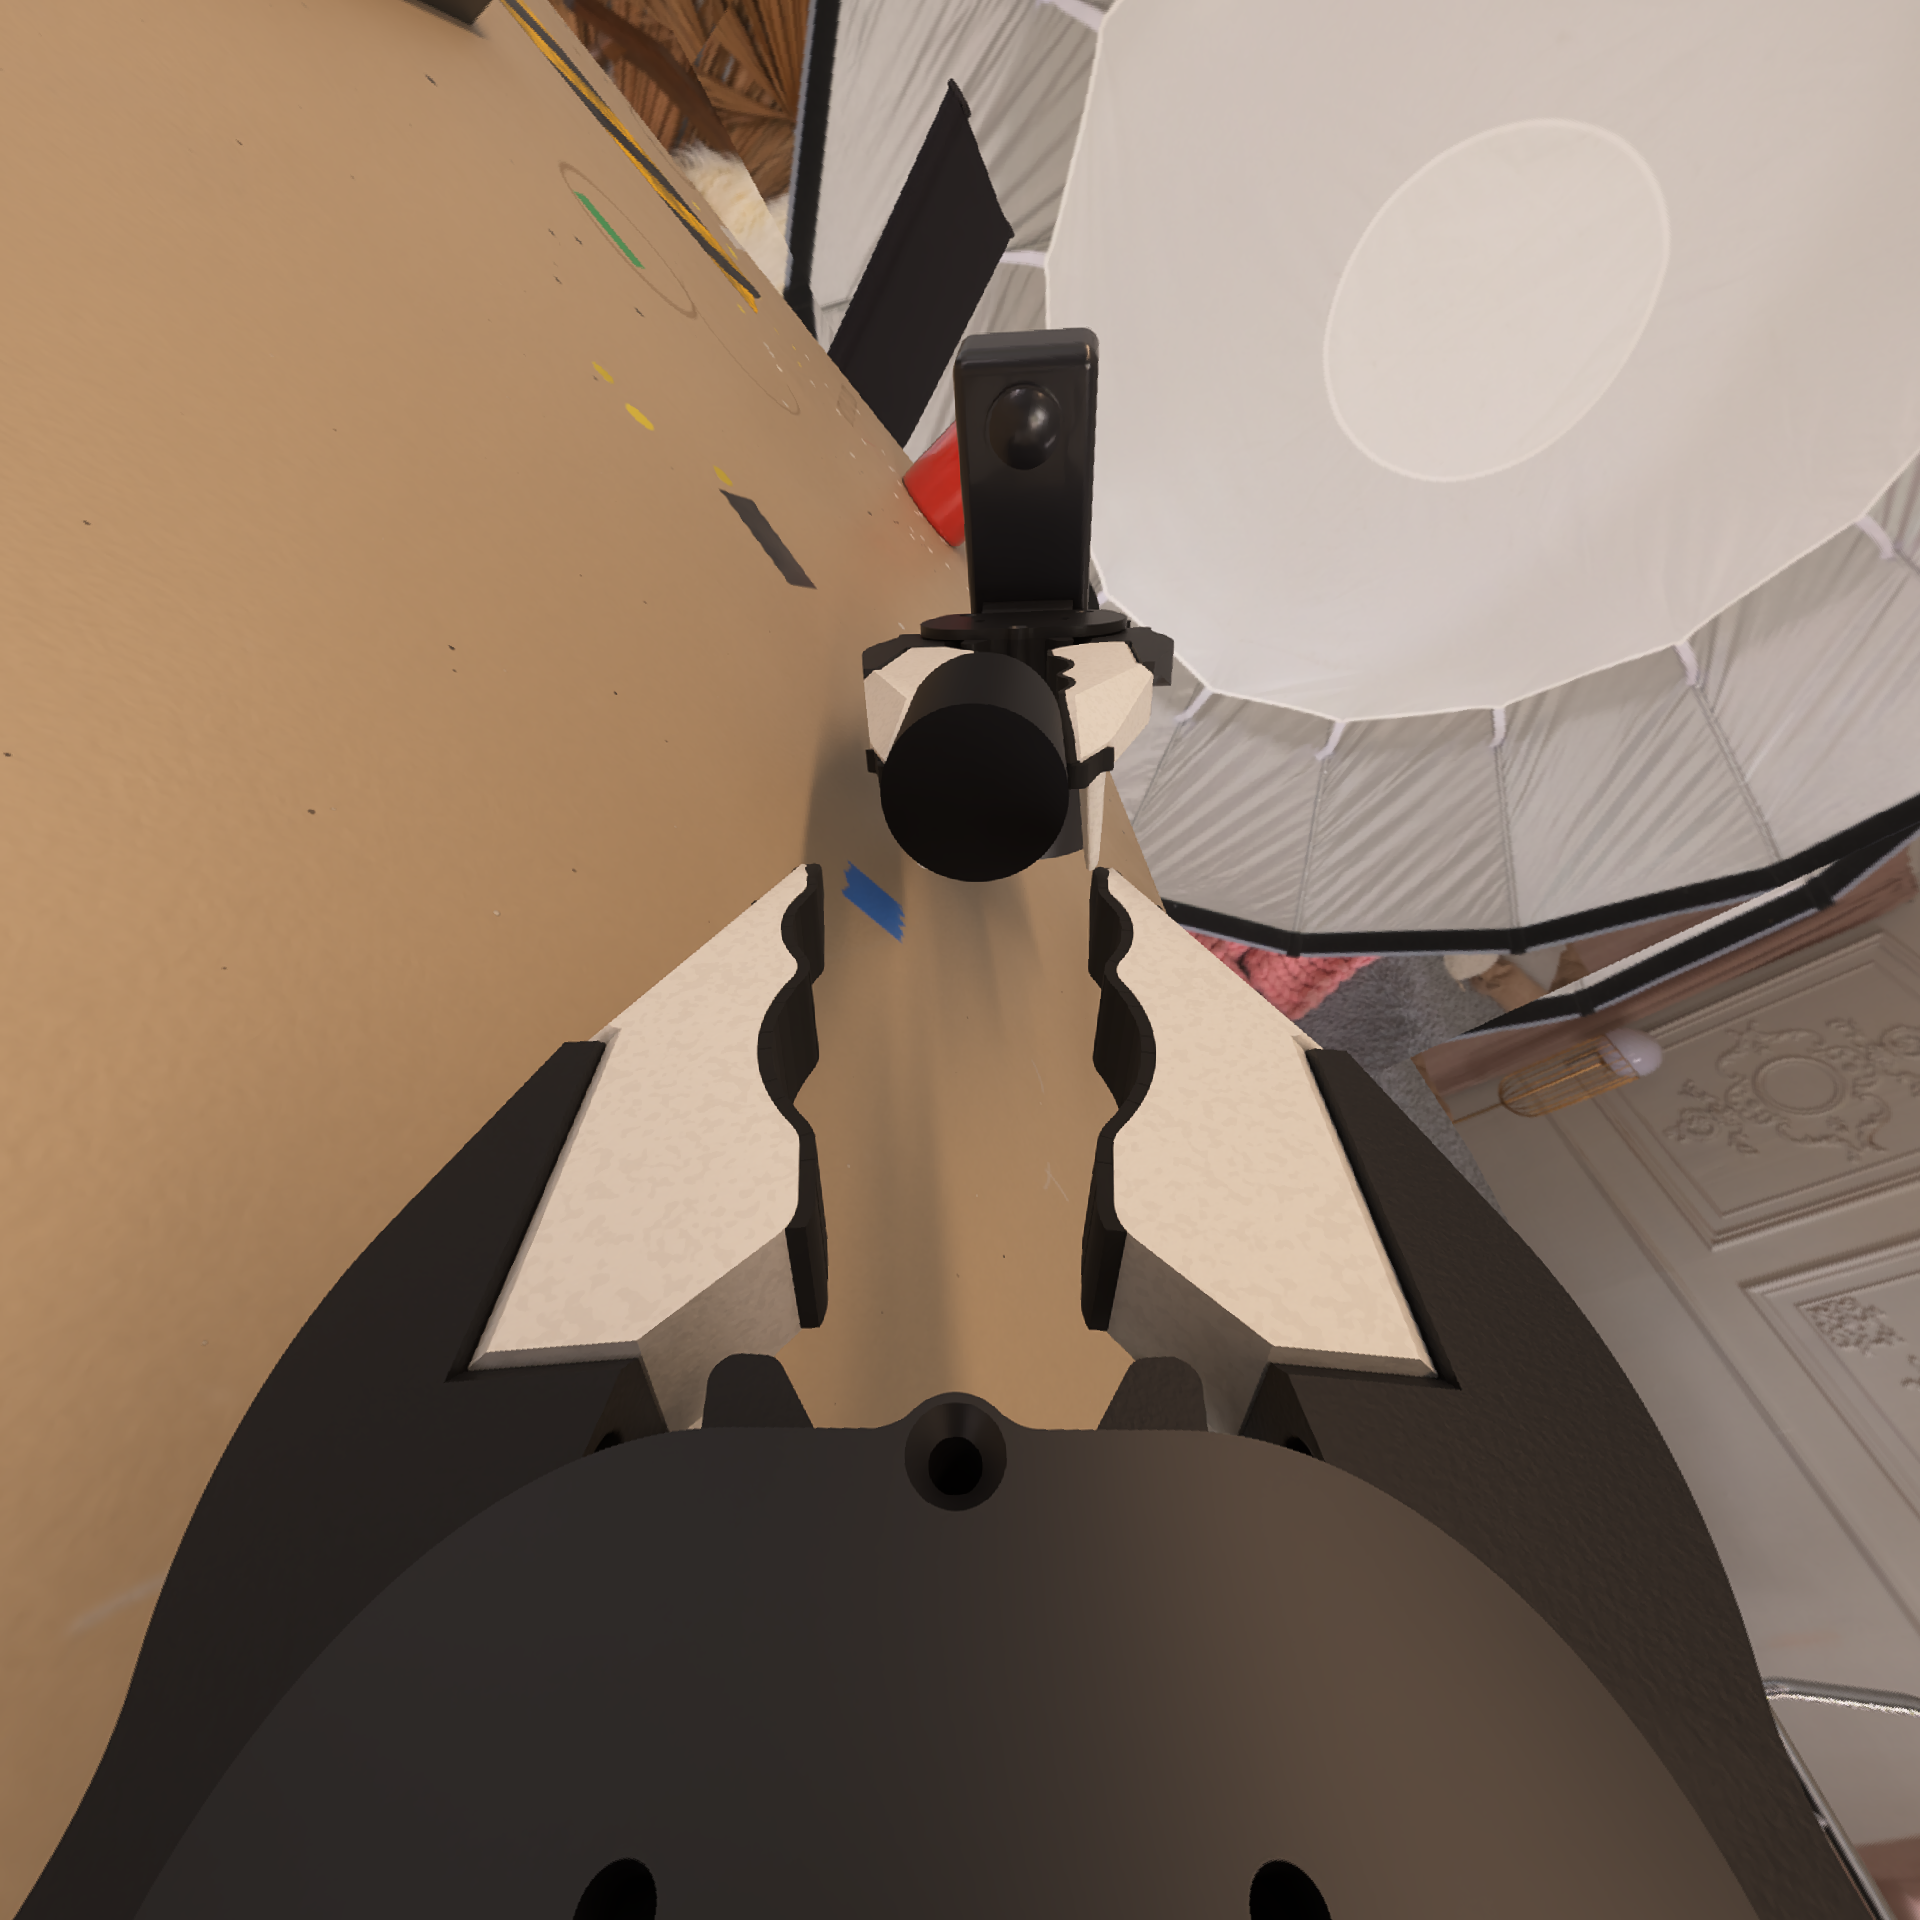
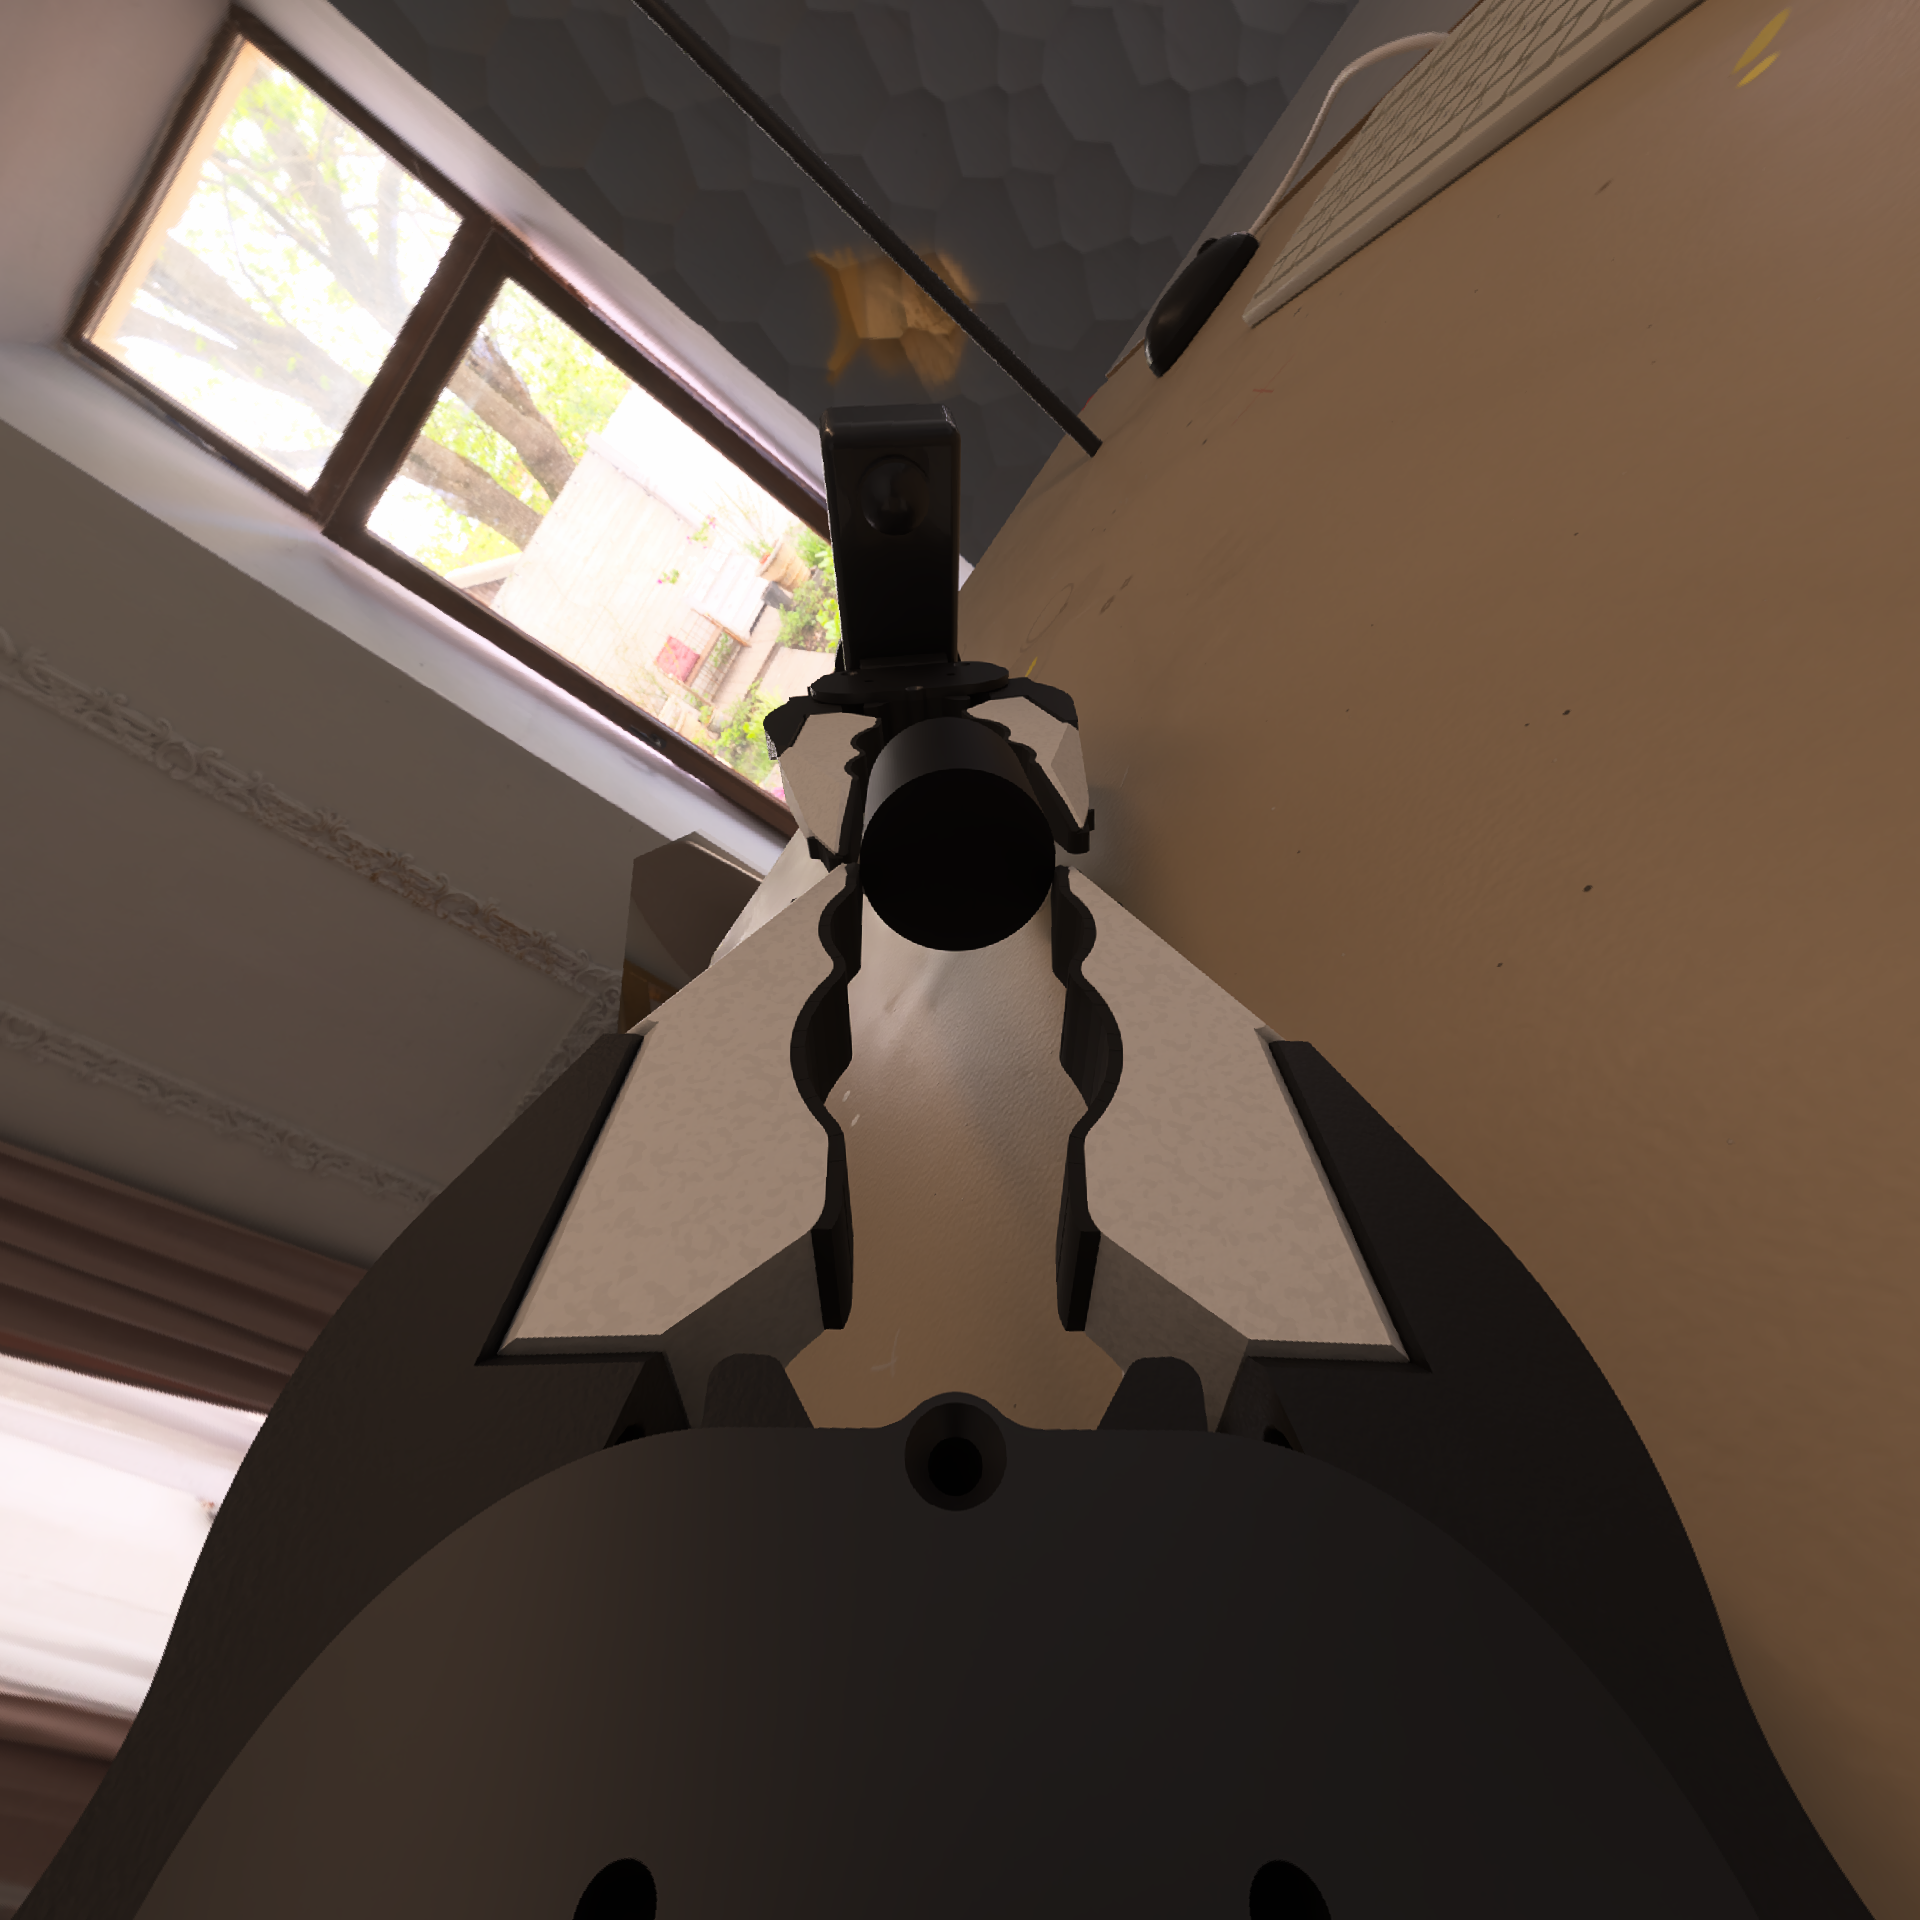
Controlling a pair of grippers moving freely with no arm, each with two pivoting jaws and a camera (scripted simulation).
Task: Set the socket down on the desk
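The socket (image 1: 971,795) is a black cylinder seen end-on, held level close beside the tan desk (image 1: 364,727). My left gripper (image 1: 956,902) is open, its jaws set wider than the socket, whose end sits just at or beyond the tips. Facing it, my right gripper's fingers (image 1: 1117,707) clamp the socket from the far side. In the right wrist view my right gripper (image 2: 956,896) is shut on the socket (image 2: 956,857) at its tips. The left gripper's fingers (image 2: 821,774) flank the socket's far end, beside the desk (image 2: 1507,831).
A red object (image 1: 935,488) sits at the desk's edge, with a blue tape mark (image 1: 876,902) and a black strip (image 1: 769,540) on the surface. A white keyboard (image 2: 1382,166) and black mouse (image 2: 1195,301) lie farther off. A large softbox (image 1: 1455,364) stands beyond the desk.
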